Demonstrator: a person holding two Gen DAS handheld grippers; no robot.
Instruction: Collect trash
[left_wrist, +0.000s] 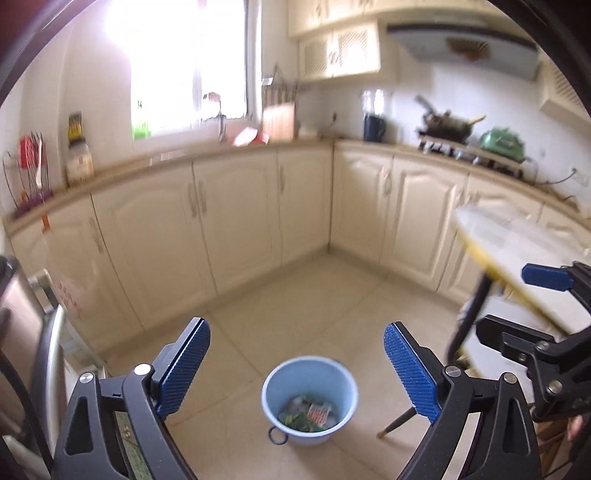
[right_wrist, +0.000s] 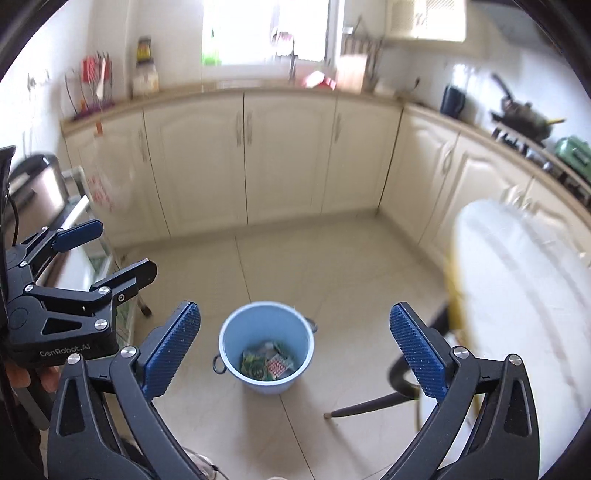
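Both sets of jaws stand wide apart with nothing between the blue pads. The left gripper (left_wrist: 297, 365) and the right gripper (right_wrist: 295, 349) hang above a tiled floor (left_wrist: 295, 291), each framing the same light blue bucket (left_wrist: 275, 384) that stands on the floor well clear of the cabinets. In the bucket lies the trash (left_wrist: 308, 417): crumpled green wrappers and a red-and-white packet, heaped on its bottom. A small dark ring handle sticks out from the bucket's side.

Just right of the bucket, the dark legs (right_wrist: 369, 404) of a table (left_wrist: 517, 251) reach the floor; its pale top with a yellow edge crowds the right of both views, blurred. Cream cabinets (left_wrist: 236, 218) line the far walls under a counter with a window above.

The left wrist view catches the right gripper at its right edge, before the table's near edge. The right wrist view alone shows the left gripper's body with fingertips (right_wrist: 22, 376) beneath it, and a metal appliance (right_wrist: 44, 192) behind.
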